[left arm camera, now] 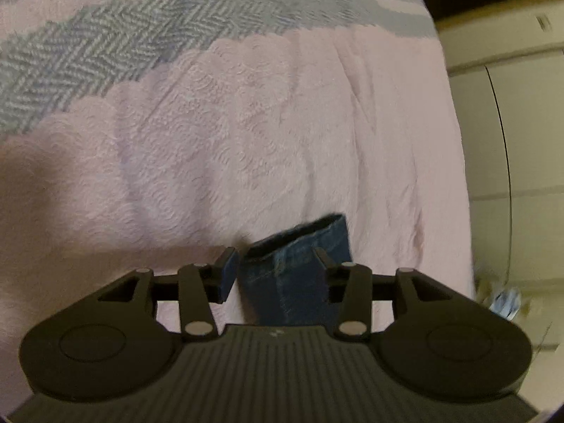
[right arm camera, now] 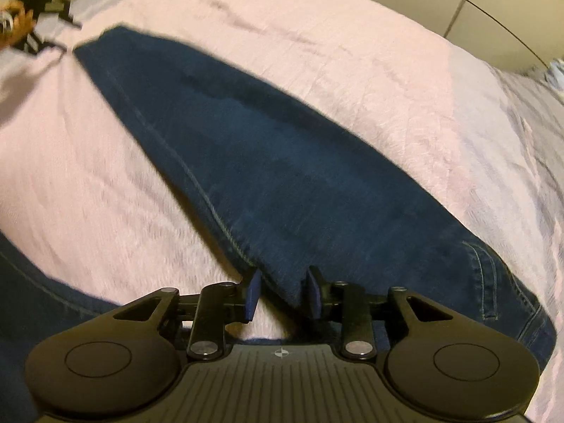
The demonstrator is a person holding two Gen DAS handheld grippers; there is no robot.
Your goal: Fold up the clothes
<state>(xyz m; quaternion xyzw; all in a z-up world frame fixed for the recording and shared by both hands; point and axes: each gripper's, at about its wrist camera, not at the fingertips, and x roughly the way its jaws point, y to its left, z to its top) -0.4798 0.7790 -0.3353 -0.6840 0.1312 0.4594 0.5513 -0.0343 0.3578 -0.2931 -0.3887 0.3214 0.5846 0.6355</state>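
Note:
Dark blue jeans [right arm camera: 268, 148] lie stretched across a pink bedspread [right arm camera: 88, 183], one leg running to the far left. My right gripper [right arm camera: 282, 294] has its jaws a little apart around the jeans' edge near the crotch seam; a grip is unclear. In the left wrist view, my left gripper [left arm camera: 275, 271] stands open around a leg end of the jeans [left arm camera: 299, 257], whose hem sticks up between the fingers. The left gripper also shows far off in the right wrist view [right arm camera: 31, 17], by the leg's end.
The bedspread [left arm camera: 211, 123] has a grey herringbone band [left arm camera: 105, 42] at the far side. The bed's edge drops to a pale tiled floor [left arm camera: 511, 123] on the right. A second denim part [right arm camera: 28, 282] lies at the lower left.

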